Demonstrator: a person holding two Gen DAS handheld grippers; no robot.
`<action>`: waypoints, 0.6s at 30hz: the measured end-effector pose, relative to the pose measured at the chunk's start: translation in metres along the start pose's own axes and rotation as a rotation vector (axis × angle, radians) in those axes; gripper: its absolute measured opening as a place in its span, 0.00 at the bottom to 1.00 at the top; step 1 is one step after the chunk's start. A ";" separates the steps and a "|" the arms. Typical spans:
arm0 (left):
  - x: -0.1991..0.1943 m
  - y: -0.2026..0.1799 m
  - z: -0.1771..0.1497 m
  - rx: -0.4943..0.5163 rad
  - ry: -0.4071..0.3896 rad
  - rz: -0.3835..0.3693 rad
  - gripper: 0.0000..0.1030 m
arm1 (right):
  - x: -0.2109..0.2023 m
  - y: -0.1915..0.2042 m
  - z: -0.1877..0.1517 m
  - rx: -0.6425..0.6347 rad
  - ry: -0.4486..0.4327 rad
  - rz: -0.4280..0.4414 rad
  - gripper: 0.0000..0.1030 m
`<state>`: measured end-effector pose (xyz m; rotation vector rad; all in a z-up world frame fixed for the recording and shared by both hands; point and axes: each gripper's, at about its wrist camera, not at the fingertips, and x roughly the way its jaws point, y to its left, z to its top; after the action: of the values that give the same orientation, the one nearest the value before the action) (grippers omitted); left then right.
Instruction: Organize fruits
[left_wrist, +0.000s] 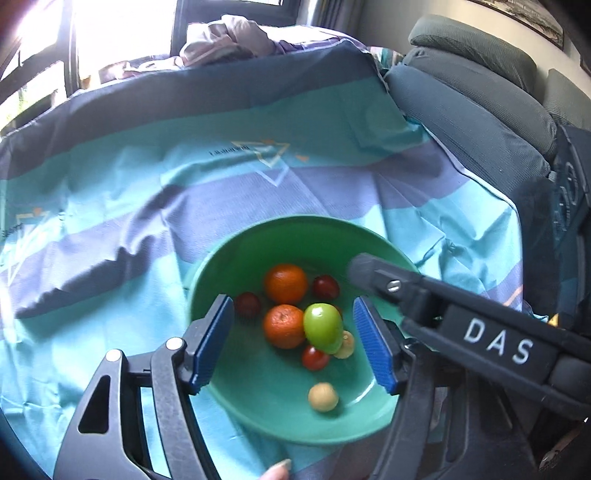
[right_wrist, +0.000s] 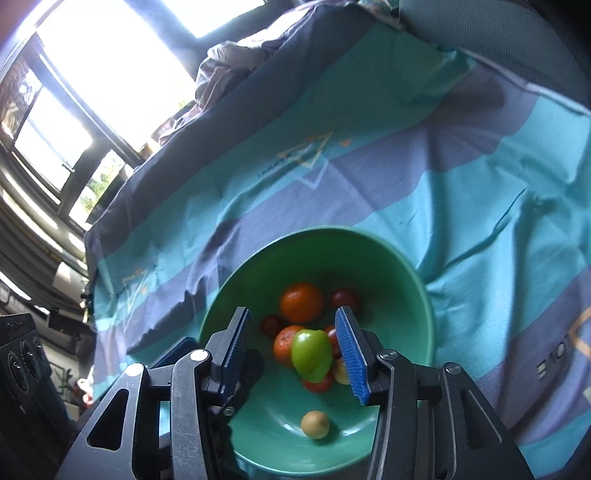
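Both hand-held grippers hang spread over the green bowl (left_wrist: 236, 258), left (left_wrist: 293, 345) and right (right_wrist: 297, 352), pinching nothing. The green fruit (right_wrist: 311, 355) (blurred, perhaps mid-air) shows between the right pads, with two oranges (left_wrist: 285, 283) at eleven o'clock. The bowl sits on a striped cloth (left_wrist: 147, 192).

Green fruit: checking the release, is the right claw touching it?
Apart. Right wrist view shows gaps between green fruit and both pads of the open right claw.
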<state>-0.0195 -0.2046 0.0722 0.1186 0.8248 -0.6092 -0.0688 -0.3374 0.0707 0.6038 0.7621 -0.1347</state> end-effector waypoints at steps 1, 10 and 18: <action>-0.001 0.000 0.000 0.000 -0.002 0.004 0.66 | -0.003 0.001 0.000 -0.004 -0.016 -0.024 0.51; -0.004 0.001 -0.001 0.002 0.008 -0.006 0.66 | -0.016 -0.002 0.001 -0.008 -0.080 -0.161 0.52; -0.003 0.002 -0.002 -0.007 0.010 -0.022 0.66 | -0.016 -0.004 0.000 -0.003 -0.074 -0.195 0.52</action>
<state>-0.0214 -0.2012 0.0731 0.1066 0.8386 -0.6266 -0.0823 -0.3423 0.0798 0.5184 0.7486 -0.3333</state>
